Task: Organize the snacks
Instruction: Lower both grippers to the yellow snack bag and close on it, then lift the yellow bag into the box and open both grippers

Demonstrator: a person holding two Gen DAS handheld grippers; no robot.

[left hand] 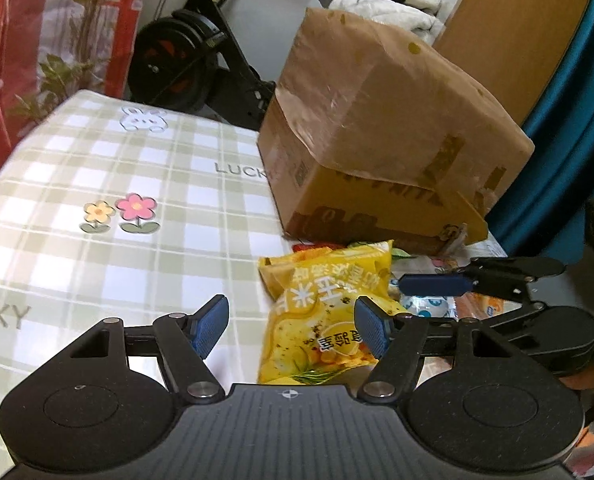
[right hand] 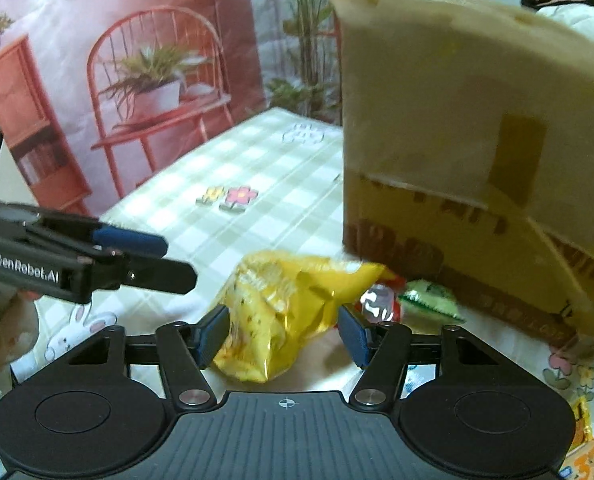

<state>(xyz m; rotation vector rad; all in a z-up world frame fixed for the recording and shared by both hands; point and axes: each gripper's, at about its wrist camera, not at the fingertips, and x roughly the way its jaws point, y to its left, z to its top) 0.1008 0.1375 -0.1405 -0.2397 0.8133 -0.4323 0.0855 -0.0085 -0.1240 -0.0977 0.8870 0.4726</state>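
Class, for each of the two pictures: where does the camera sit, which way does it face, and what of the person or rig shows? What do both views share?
Left wrist: on the left gripper, facing down over the yellow bag towards the box; the right gripper enters from the right.
Right wrist: on the right gripper, jaws straddling the yellow bag; the left gripper and a hand show at the left.
Shared: bag, box, checked cloth.

Exercise bike (left hand: 185, 60) by printed backdrop (right hand: 109, 80) (red chair).

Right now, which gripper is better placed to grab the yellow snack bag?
Probably the right gripper. The yellow snack bag already sits between its jaws, touching one. The left gripper is open with the bag only near one side.
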